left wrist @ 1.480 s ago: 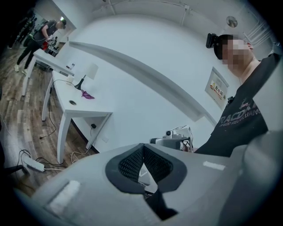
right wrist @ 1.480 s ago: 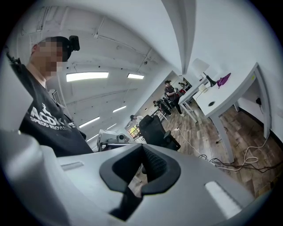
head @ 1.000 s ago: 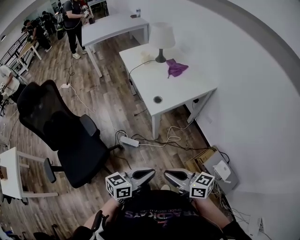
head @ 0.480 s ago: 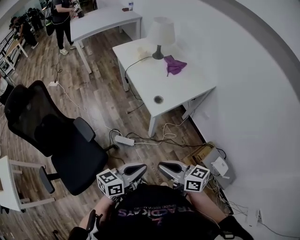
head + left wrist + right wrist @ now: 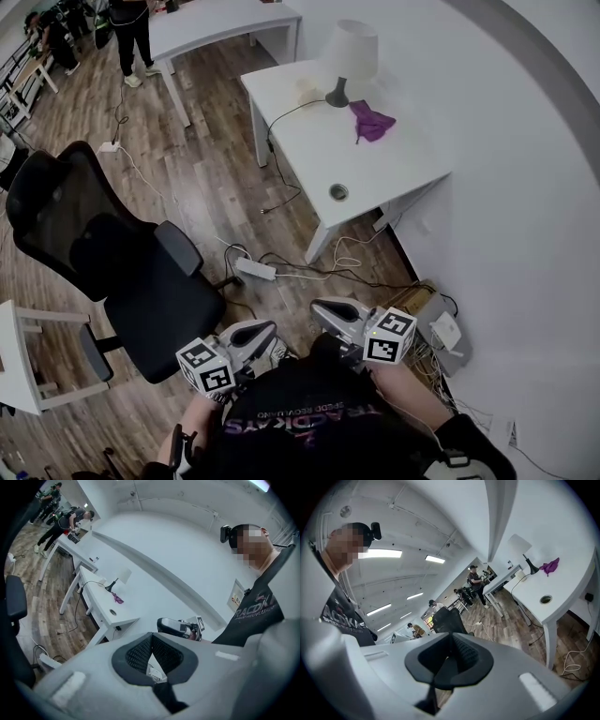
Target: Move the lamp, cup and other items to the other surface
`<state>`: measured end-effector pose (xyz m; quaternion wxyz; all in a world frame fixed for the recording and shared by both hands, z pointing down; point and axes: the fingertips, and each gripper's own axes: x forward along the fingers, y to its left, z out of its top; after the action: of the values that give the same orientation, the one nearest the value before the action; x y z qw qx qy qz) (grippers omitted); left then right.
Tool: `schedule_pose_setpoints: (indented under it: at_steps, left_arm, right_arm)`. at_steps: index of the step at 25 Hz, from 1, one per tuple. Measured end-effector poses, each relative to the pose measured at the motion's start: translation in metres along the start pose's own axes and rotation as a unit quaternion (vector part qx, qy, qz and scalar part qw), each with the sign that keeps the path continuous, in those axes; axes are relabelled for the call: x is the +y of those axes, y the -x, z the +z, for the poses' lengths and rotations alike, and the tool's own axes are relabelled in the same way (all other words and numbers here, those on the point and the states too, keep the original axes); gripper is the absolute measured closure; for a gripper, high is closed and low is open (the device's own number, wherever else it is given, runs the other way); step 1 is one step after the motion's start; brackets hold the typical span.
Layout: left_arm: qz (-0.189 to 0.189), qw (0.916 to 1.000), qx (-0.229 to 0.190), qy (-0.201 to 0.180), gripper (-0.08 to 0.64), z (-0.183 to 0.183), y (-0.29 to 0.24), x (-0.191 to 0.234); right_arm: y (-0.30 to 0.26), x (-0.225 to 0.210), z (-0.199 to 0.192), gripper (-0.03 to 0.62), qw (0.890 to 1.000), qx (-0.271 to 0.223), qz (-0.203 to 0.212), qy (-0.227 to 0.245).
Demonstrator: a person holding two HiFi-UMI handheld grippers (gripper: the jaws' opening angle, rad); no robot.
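A white desk (image 5: pixel 394 173) stands against the wall ahead. On it are a lamp (image 5: pixel 349 58) with a white shade, a crumpled purple cloth (image 5: pixel 372 122) and a pale cup-like thing (image 5: pixel 307 91) beside the lamp. The left gripper view shows the lamp (image 5: pixel 123 576) and cloth (image 5: pixel 117 599) far off. So does the right gripper view: lamp (image 5: pixel 519 544), cloth (image 5: pixel 550 566). I hold both grippers close to my chest, far from the desk. My left gripper (image 5: pixel 267 330) (image 5: pixel 152 637) is shut and empty. My right gripper (image 5: pixel 321 309) (image 5: pixel 451 637) has just been closing, with nothing between its jaws, and its pads meet.
A black office chair (image 5: pixel 103 262) stands on the wood floor at my left. A power strip (image 5: pixel 255 270) and loose cables lie in front of the desk, and boxes (image 5: pixel 431 323) sit by the wall. A second white desk (image 5: pixel 220 19) and people (image 5: pixel 131 28) are farther back.
I have walked across the floor, so the desk sits a little further right in the head view. The left gripper has dropped towards the lower left and the right one has risen slightly.
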<state>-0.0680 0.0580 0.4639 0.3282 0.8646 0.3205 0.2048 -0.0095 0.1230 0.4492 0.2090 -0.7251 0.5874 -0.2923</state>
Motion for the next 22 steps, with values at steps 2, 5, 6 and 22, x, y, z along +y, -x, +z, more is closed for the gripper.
schedule_pose_setpoints:
  at_steps: [2,5,6,22]
  left_arm:
    - [0.006,0.9999,-0.007,0.003,0.563,0.004,0.001,0.006]
    - [0.02,0.9996,-0.021,0.007,0.563,0.014,0.0,0.015]
    - [0.027,0.9992,-0.029,0.008,0.563,0.019,0.0,0.02]
    - [0.133,0.9832,-0.125,-0.003,0.563,0.106,-0.069,0.081]
  right_arm:
    - [-0.006,-0.009,0.009,0.568,1.0,0.0,-0.003,0.0]
    - [-0.01,-0.033,0.027,0.56,1.0,0.002,-0.014,0.004]
    - [-0.011,-0.044,0.036,0.557,1.0,0.002,-0.02,0.006]
    - [-0.029,-0.285,0.213,0.486,0.991,0.021,-0.116,0.055]
